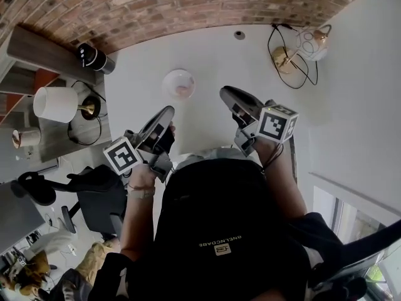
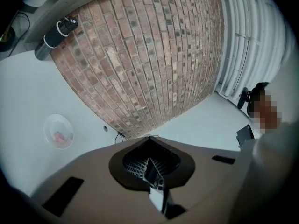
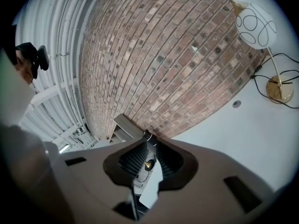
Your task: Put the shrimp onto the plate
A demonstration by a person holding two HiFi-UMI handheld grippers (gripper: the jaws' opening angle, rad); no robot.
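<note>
Closest to the camera was the person's black top point(image 1: 219, 231), and both forearms reached forward from it over a white table point(image 1: 207, 49). On the left side the left gripper point(image 1: 168, 110) was held above the table edge, with its marker cube point(image 1: 122, 155) near the wrist. In the left gripper view its ribbed pads point(image 2: 138, 164) stood together and nothing was between them. The right gripper point(image 1: 224, 91) pointed toward the middle of the table, well apart from the left one. Its jaws met at the tips, held nothing, and only a thin slot showed between the pads point(image 3: 133, 160). A clear round plate point(image 1: 166, 80) stood on the table ahead of the two grippers, between their tips and the brick wall point(image 1: 188, 5). The pink shrimp point(image 1: 183, 90) lay inside this plate, and neither gripper touched it. A lamp with a round shade point(image 1: 311, 42) stood far to the right, and a black cylinder point(image 1: 94, 58) to the left.
</note>
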